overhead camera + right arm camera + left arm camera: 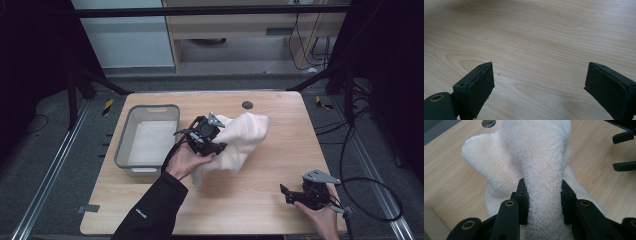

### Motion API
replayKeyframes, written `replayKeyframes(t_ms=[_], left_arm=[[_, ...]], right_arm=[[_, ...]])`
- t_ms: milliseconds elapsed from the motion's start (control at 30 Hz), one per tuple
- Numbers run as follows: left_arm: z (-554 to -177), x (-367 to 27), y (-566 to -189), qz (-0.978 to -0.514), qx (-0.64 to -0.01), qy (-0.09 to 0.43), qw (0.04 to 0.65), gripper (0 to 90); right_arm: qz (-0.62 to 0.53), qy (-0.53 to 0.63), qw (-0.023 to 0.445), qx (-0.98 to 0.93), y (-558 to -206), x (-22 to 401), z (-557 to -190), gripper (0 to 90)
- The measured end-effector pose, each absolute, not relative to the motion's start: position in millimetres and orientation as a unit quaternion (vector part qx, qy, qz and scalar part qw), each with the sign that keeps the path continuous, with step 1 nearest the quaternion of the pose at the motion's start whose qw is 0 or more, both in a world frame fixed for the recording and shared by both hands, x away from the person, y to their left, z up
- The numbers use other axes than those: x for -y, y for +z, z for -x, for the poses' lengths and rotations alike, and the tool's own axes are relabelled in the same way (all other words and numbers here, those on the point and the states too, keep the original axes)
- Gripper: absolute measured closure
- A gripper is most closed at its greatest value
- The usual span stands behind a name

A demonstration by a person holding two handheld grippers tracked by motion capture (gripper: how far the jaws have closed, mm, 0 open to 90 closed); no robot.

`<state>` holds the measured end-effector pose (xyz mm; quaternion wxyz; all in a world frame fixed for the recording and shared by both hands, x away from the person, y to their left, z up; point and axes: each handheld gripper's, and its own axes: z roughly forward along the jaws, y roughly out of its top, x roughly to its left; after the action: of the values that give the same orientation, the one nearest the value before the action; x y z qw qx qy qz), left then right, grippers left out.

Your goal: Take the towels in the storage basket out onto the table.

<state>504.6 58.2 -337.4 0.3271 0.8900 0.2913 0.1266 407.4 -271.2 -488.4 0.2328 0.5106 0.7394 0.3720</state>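
White towel [541, 170] is clamped in the left gripper [544, 195]; right gripper [539, 82] gapes wide.

towel [241, 141]: cream white, nubbly weave | bin [123, 145]: grey, pale inside | tabletop [280, 150]: light wood grain | left gripper [216, 146], right gripper [286, 194]: black | sleeve [150, 212]: black

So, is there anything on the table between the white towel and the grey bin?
Nothing visible does. The left claw is shut on the white towel, and bare table separates it from the grey bin beside it.
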Motion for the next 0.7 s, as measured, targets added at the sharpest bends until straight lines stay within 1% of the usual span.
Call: replayKeyframes(t_ms=[700], left_arm=[[-511.1,-34.9,-377.3,-0.899,-0.286,0.111,0.311,67.2]], right_arm=[[-0.512,0.373,0.228,-0.739,-488.7,271.5,-407.7,8.6]])
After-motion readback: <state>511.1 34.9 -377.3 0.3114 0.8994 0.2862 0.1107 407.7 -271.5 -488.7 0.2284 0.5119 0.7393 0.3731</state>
